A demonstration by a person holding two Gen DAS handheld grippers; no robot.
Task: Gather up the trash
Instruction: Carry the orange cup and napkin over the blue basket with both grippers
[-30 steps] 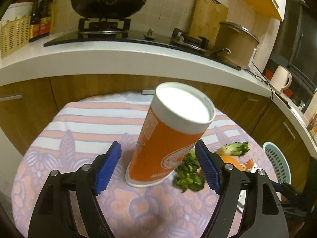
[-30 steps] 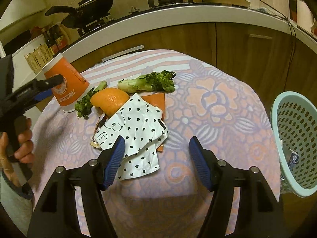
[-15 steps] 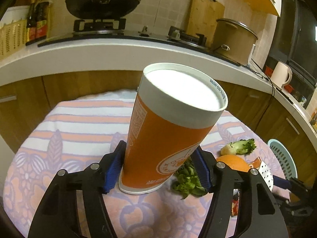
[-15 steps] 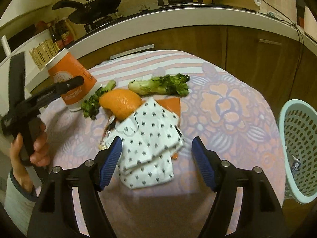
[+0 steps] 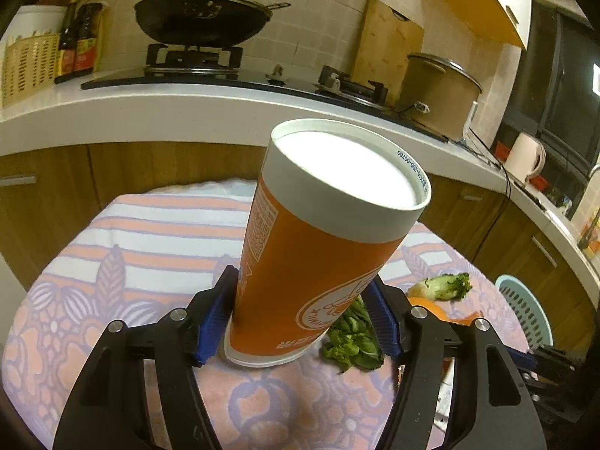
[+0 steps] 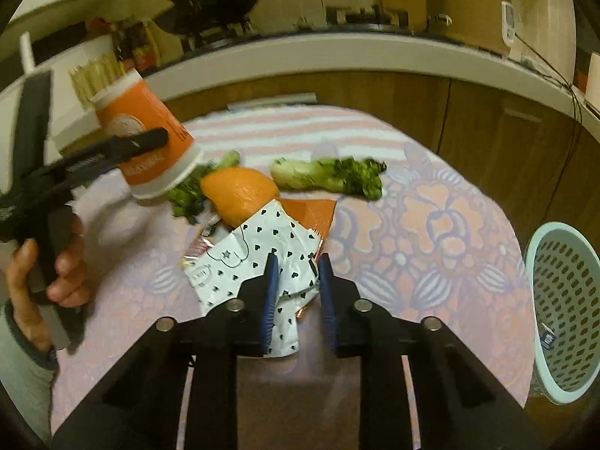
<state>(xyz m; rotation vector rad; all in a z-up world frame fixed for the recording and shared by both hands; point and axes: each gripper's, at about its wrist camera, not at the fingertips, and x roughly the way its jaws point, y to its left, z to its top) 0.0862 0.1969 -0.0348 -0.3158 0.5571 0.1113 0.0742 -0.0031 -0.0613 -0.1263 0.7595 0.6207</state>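
Left wrist view: left gripper (image 5: 302, 324) now clamps the orange cup (image 5: 322, 258) at frame centre, a second ago only straddled; cup tilted, apparently lifting.

Right wrist view: right gripper (image 6: 298, 292) jaws have just been closing, pinching the heart-print wrapper (image 6: 258, 258) at lower centre. Both pieces look ready for the basket (image 6: 562, 315), right edge.

One orange paper cup (image 6: 144, 138), one orange peel (image 6: 240, 193), two leafy vegetable scraps (image 6: 326, 176), one heart-print paper wrapper (image 6: 251, 258), one orange packet (image 6: 311, 212) and one pale blue basket (image 6: 566, 296); two bottles (image 5: 77, 43) and one wok (image 5: 202, 18) behind
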